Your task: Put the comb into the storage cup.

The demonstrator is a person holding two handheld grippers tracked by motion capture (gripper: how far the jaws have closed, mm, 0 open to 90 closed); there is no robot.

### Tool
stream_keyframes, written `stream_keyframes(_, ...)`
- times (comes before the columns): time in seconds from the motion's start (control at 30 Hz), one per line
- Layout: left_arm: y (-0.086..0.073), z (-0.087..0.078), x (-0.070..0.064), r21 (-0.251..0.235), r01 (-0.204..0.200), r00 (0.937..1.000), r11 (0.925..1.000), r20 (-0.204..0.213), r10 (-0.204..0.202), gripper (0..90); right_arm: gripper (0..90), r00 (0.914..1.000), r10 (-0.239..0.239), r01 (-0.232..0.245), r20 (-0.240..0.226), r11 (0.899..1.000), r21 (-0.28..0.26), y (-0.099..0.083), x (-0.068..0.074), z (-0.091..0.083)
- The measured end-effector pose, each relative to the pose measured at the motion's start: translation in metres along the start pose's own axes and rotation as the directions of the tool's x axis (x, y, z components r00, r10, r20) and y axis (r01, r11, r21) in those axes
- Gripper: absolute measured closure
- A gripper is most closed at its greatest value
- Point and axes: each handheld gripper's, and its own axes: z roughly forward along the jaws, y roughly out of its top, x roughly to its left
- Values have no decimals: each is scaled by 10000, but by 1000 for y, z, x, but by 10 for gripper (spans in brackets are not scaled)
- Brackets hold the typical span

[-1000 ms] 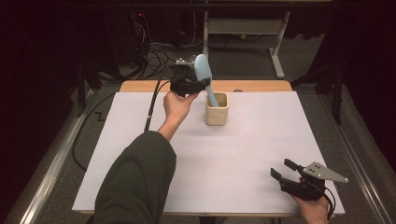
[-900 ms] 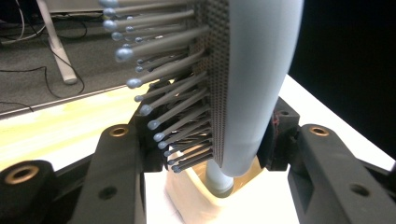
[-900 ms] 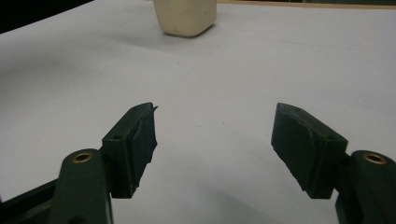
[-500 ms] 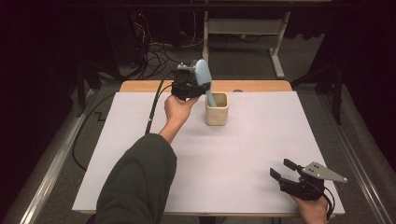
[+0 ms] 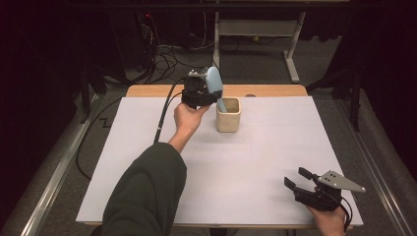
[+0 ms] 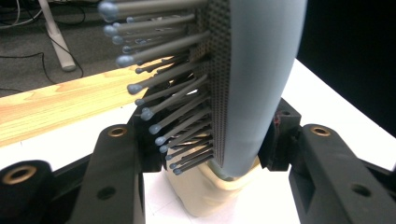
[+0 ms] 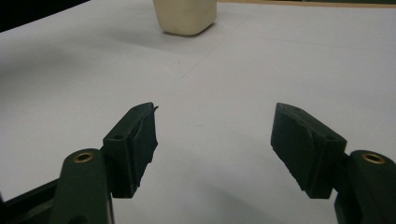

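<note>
From the high view, the left gripper (image 5: 199,93) is held up at the far side of the white table (image 5: 255,162). It is clamped on a blue hairbrush (image 5: 214,81). The top of the brush sticks up, and its thin end goes down into a cream cup (image 5: 228,114). The cup stands upright on the table, just beside the left hand (image 5: 189,118). The right gripper (image 5: 297,181) is well apart from them, low at the near right corner of the table. Its 2 jaws are apart and nothing is between them. A black cable (image 5: 164,110) runs from the left gripper off the table's edge.

From the left gripper view, the hairbrush (image 6: 252,79) is very close and stands nearly straight up. The 2 black jaws squeeze it, 1 on each side. Its grey bristles (image 6: 159,70) with little round tips point to the left. Below the brush is the cream cup (image 6: 210,196), and the brush goes down into it. A wooden strip (image 6: 60,109) runs along the far table edge.

From the right gripper view, the right gripper (image 7: 215,149) has its 2 jaws wide apart, with bare white table (image 7: 280,60) between them. The cream cup (image 7: 187,16) stands far off at the top.
</note>
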Motion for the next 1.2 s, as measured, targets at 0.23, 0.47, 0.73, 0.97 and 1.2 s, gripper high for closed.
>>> stream_keyframes(0.23,-3,6,-1,165,-18,10000,9999,-40,19,522,318,10000,14,-14,0,10000,-13,0,0,0)
stream_keyframes(0.47,-6,10,-2,249,-48,10000,9997,-36,49,520,318,10000,-5,5,-2,10000,-19,0,0,0)
stream_keyframes(0.73,-10,12,-1,329,-78,10000,9994,-45,80,514,318,10000,-2,2,-13,10000,-20,0,0,0)
stream_keyframes(0.97,-13,15,-3,421,-132,9999,9990,-81,136,509,318,10000,15,-15,-14,10000,5,0,0,0)
stream_keyframes(1.2,-15,18,-5,543,-236,9997,9982,-96,241,504,318,10000,24,-24,-22,10000,0,0,0,0)
